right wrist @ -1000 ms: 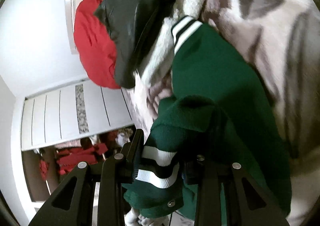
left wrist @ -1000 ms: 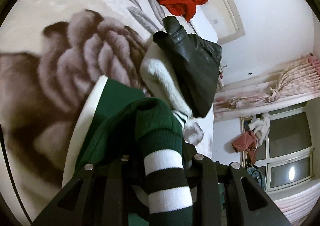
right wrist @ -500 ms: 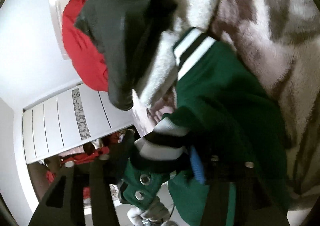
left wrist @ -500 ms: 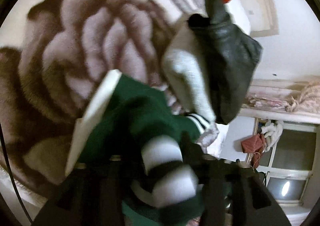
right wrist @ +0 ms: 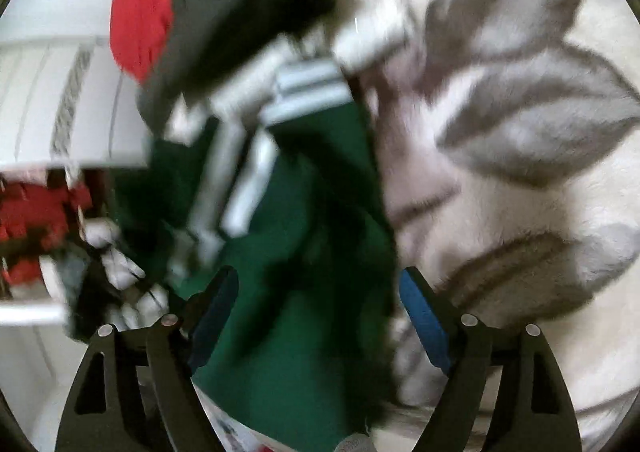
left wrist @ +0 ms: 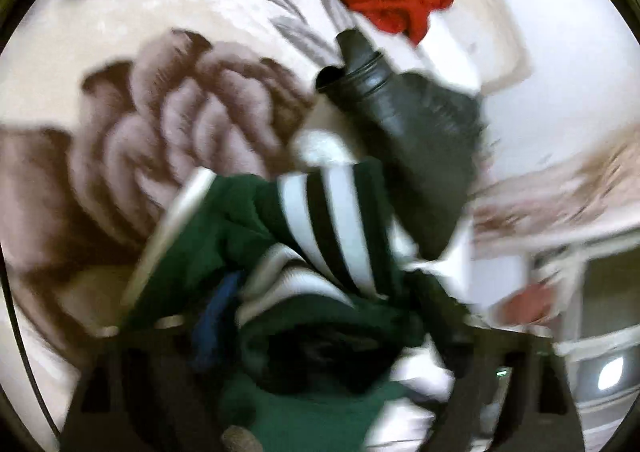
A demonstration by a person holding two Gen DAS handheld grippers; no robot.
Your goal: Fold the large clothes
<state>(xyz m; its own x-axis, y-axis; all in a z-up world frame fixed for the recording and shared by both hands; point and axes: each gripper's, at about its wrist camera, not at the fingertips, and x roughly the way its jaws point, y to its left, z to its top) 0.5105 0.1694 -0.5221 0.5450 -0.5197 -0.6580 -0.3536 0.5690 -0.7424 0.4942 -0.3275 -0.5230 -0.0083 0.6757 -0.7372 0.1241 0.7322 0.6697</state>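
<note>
Fold barely begun: green jacket (right wrist: 304, 292) bunched mid-frame on the bed (right wrist: 520, 232); right gripper (right wrist: 320, 316) fingers spread, left gripper (left wrist: 320, 332) fingers too blurred to tell.

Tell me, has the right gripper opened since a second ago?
Yes. The right gripper now stands open, its blue pads spread either side of the green jacket; earlier it was shut on the striped cuff.

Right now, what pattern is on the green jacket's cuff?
White and dark stripes on the cuff of the green jacket; clearest in the left wrist view.
</note>
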